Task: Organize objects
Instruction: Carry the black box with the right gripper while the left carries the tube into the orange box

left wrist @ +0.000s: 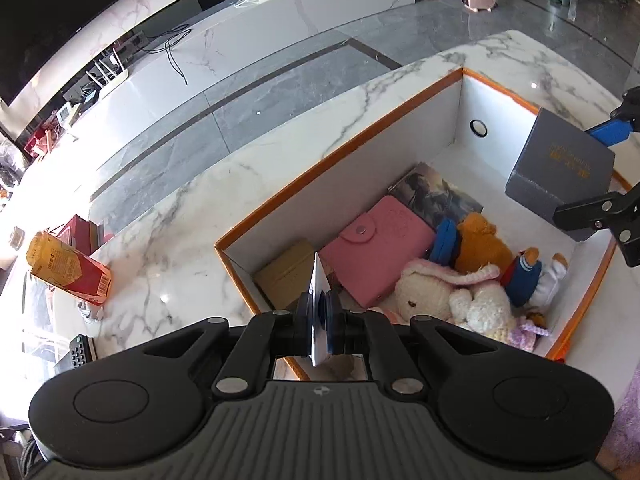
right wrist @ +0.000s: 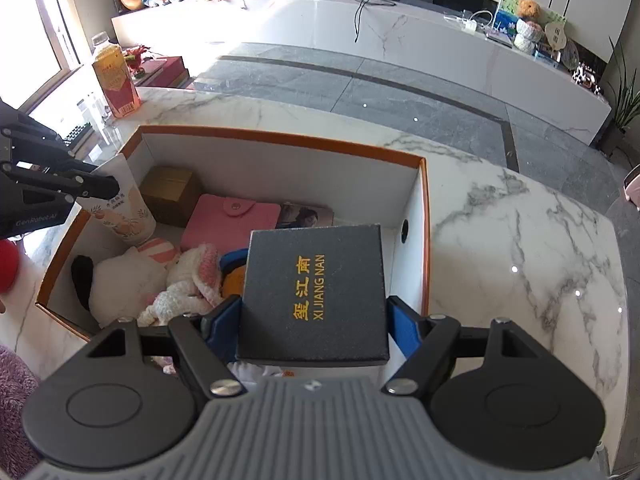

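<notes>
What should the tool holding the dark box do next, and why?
Probably lower the square dark grey gift box with gold lettering, clamped in the right tool, into the bare end of the orange-rimmed white storage box; it hangs above the toys, and that end looks free.

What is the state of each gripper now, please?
Left gripper: closed on a thin white pouch, above the box.
Right gripper: closed on a grey case, above the box.

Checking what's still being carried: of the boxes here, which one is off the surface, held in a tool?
The dark grey box with gold lettering, clamped in the right tool above the orange-rimmed bin. The brown box sits inside the bin.
</notes>
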Available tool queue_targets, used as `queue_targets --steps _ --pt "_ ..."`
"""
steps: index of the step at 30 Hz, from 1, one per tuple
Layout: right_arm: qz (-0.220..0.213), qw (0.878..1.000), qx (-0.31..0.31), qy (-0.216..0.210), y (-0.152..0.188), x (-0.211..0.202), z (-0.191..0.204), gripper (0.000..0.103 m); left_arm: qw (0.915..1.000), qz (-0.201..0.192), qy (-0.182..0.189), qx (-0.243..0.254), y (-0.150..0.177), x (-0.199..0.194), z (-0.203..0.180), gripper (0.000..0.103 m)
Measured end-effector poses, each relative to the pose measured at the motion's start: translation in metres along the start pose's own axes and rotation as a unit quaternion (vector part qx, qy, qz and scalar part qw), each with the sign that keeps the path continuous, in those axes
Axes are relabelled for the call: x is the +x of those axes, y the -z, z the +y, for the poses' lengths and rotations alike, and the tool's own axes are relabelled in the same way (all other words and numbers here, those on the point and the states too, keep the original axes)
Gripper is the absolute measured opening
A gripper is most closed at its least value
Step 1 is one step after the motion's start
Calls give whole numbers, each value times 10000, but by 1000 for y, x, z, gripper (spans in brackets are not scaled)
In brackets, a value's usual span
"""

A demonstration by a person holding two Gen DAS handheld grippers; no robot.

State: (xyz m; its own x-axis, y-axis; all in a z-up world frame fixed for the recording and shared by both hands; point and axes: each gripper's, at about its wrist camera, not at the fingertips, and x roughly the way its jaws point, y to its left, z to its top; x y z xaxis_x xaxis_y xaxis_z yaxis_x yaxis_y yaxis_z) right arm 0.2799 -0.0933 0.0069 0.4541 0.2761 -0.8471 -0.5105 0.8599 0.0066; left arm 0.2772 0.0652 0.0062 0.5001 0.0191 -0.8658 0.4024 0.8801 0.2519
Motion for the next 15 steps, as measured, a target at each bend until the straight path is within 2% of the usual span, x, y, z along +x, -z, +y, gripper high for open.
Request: queue_targets --steps 5,8,15 --pt "348 9989 -45 316 -6 19 2 78 9998 163 -7 124 2 17 -3 8" --pt "567 9977 7 364 -8 32 4 78 9996 277 16 106 6 27 -4 8" --pt "912 9937 5 649 -11 54 9 78 9999 124 1 8 9 24 3 11"
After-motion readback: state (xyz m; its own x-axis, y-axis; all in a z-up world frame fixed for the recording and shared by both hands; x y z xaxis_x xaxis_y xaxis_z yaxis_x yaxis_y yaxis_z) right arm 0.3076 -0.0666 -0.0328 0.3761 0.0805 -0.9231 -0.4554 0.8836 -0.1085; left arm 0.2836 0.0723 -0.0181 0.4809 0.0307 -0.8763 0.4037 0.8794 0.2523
